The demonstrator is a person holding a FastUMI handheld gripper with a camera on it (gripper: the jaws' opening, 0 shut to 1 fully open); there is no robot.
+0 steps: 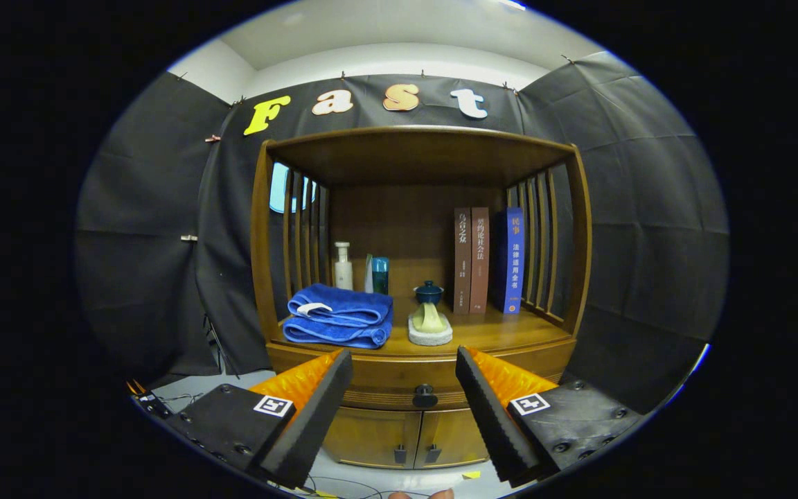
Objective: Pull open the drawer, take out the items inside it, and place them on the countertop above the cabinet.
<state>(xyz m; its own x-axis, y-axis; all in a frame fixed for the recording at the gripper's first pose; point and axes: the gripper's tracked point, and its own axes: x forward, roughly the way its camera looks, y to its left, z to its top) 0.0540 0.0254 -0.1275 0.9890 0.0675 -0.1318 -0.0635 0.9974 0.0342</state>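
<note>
Facing shut drawer point(424, 388): hand-held gripper point(404, 371) released, 3 books point(489, 260), 2 bottles point(343, 266), 1 towel point(339, 315).

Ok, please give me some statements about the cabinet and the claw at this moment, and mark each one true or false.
1. The drawer is closed. True.
2. The claw is shut on the drawer knob. False: its fingers stand open, with the knob between them and farther ahead, untouched.
3. A folded blue towel lies on the countertop. True.
4. Three books lie flat in a pile. False: they stand upright, side by side, right of the small lidded pot.
5. A white pump bottle stands behind the towel. True.
6. The lower cabinet doors are open. False: both are closed.
</note>
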